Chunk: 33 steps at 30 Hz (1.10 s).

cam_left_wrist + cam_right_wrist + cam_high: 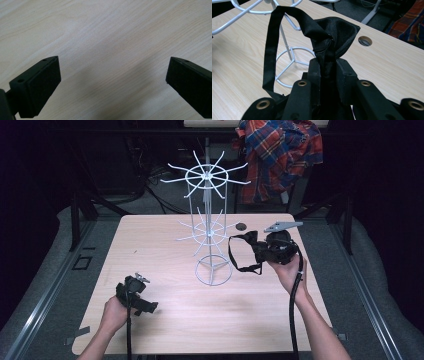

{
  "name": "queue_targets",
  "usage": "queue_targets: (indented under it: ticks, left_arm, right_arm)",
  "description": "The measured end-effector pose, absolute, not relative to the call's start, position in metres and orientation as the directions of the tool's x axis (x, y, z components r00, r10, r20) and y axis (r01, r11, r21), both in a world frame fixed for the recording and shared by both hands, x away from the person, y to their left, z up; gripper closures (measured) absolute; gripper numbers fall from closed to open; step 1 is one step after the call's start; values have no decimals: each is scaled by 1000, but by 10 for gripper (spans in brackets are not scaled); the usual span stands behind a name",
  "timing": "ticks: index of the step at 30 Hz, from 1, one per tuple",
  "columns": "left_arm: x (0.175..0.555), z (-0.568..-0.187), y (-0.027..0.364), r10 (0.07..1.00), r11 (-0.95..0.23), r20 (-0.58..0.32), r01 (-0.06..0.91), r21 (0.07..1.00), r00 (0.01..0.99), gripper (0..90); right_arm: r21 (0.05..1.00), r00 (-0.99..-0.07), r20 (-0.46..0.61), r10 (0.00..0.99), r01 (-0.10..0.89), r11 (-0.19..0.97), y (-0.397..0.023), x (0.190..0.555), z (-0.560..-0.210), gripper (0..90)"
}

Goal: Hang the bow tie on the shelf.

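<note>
Hanging the black fabric bag [334, 32] on the white wire display rack [209, 227] is judged to be the work in hand. The bag is pinched at its bunched body between the pressed-together jaws of the right gripper [264, 251], at about 3 o'clock from the rack's ring base, just above the wooden table [165, 320]. Its strap loop [270, 50] is left hanging free toward the rack; in the right gripper view it is seen in front of the rack's lower prongs, and contact cannot be confirmed.

The left gripper [145, 306] is held low over the table at about 7 o'clock from the rack, its jaws spread wide with nothing between them.

Several faults are to be expected. The limp strap may collapse or twist, so that a prong tip is missed. A sideways pull on a snagged strap could tip the light rack, since its base is not braced by the left gripper. The strap may also catch on a lower prong when an upper one is intended.
</note>
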State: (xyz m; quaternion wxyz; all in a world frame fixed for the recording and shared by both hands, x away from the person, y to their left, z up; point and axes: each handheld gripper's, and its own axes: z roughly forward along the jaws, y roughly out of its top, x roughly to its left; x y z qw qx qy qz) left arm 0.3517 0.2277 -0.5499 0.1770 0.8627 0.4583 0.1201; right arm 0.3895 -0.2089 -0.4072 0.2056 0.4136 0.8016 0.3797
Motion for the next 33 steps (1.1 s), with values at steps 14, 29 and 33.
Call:
queue_targets:
  ticks: [14,29,33]
  left_arm:
    - [352,-550,226,830,-522,45,746,413,556,0]
    - [352,-551,225,827,-527,45,745,409,560,0]
    - [352,-551,225,829,-525,48,746,410,558,0]
  right_arm:
    - [761,-570,1,821,534,370,-196,399,-421,752]
    - [735,-558,6,830,565,374,-185,411,-437,751]
    - [738,-552,16,834,569,363,-182,415,-442,749]
